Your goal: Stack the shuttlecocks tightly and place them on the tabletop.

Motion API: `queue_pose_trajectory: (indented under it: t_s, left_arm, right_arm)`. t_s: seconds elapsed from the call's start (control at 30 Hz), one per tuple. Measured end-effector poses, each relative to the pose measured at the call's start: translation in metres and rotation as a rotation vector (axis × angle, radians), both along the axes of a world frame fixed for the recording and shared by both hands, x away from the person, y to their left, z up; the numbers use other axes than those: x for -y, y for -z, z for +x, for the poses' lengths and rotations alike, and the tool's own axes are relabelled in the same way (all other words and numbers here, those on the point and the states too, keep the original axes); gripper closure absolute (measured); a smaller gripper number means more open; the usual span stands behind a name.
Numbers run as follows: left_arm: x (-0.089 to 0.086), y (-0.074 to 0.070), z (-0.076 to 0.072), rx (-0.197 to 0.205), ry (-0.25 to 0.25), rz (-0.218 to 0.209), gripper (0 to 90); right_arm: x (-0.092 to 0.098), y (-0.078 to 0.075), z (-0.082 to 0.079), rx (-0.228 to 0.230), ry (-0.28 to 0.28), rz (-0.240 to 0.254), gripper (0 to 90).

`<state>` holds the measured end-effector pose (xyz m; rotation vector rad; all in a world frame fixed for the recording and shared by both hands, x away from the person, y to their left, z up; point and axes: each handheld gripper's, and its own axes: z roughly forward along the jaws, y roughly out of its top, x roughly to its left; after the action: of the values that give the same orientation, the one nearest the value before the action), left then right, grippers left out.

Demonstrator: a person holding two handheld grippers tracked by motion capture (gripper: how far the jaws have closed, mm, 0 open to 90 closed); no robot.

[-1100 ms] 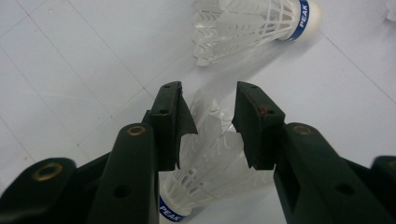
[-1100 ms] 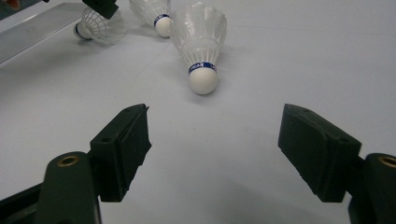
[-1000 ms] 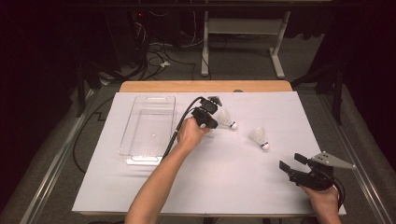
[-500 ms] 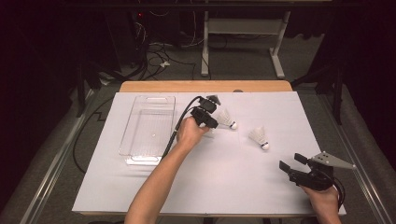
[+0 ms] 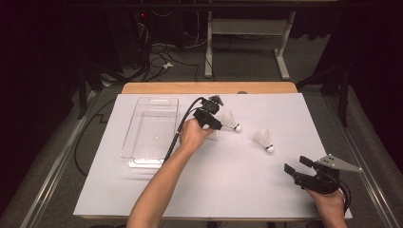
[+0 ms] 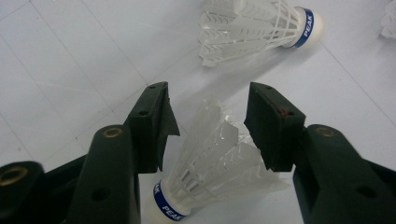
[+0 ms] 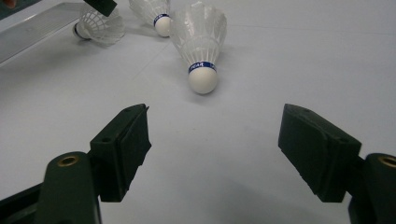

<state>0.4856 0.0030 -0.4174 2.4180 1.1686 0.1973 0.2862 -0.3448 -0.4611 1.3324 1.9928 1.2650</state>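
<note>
Three white shuttlecocks with blue bands lie on the white table. My left gripper (image 5: 210,124) points down over one shuttlecock (image 6: 210,158). Its jaws (image 6: 210,116) have just been opening and now stand either side of the feathers without pressing them. A second shuttlecock (image 5: 231,121) (image 6: 257,28) lies just beyond it. The third shuttlecock (image 5: 263,138) (image 7: 200,42) rests cork-first ahead of my right gripper (image 5: 295,164) (image 7: 215,140). That gripper is open and empty near the table's front right corner.
A clear plastic tray (image 5: 148,162) (image 7: 37,28) stands empty at the left of the white sheet. A wooden table edge (image 5: 209,87) runs along the back. Desk legs and cables stand on the dark floor beyond.
</note>
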Motion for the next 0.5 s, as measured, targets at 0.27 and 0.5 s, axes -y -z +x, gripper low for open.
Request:
queue_pose_trajectory:
  t_s: [0.27, 0.5]
  left_arm:
    - [0.0005, 0.0012, 0.0004, -0.009, 0.004, 0.000, 49.2]
    - [0.0001, 0.0009, 0.0005, -0.010, 0.003, 0.001, 49.0]
  right_arm:
    - [0.0001, 0.0000, -0.0001, 0.000, 0.000, 0.001, 25.0]
    - [0.0001, 0.0000, -0.0001, 0.000, 0.000, 0.001, 25.0]
